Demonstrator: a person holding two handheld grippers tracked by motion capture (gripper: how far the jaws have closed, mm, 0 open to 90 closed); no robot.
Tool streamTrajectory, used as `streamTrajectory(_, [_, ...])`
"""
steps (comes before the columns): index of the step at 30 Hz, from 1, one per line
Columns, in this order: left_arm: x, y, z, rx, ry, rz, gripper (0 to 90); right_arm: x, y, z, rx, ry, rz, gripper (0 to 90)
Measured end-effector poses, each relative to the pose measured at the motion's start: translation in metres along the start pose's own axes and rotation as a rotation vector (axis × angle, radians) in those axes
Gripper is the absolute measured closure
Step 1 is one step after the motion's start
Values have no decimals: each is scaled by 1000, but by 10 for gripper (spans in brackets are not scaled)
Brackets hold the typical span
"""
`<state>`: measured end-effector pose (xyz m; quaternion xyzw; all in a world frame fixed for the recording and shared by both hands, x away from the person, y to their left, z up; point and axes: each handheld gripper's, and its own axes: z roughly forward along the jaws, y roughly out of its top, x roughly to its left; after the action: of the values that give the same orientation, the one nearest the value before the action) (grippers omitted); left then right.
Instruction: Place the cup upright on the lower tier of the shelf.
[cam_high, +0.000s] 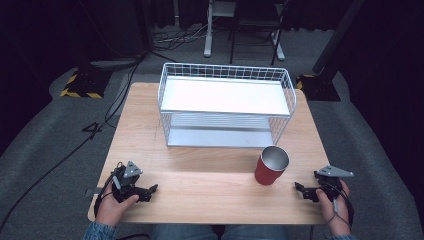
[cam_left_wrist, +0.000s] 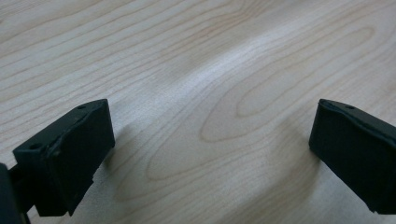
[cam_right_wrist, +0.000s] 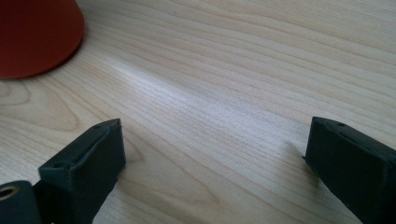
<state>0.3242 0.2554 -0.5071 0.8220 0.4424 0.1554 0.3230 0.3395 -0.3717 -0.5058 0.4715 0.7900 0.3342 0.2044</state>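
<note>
A red cup with a silvery inside stands upright on the wooden table, right of centre; its base shows at the top left of the right gripper view. My left gripper rests near the table's front left corner, open, with bare wood between its jaws. Near the front right edge, a short way right of the cup, my right gripper is also open and holds nothing.
A white wire basket rack with two shelves stands at the back middle of the table. Cables, a chair and stand legs sit on the grey floor beyond. Open tabletop lies between the two grippers.
</note>
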Motion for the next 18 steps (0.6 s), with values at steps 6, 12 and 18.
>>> streamTrajectory(6, [0, 1, 0, 1, 11, -10, 7, 1, 0, 0, 2, -6, 4, 44])
streamTrajectory(12, [1, 1, 0, 2, 10, -7, 6, 0, 1, 1, 3, 5, 4, 38])
streamTrajectory(18, [1, 1, 0, 1, 10, -9, 7, -1, 1, 1, 2, 8, 13, 39])
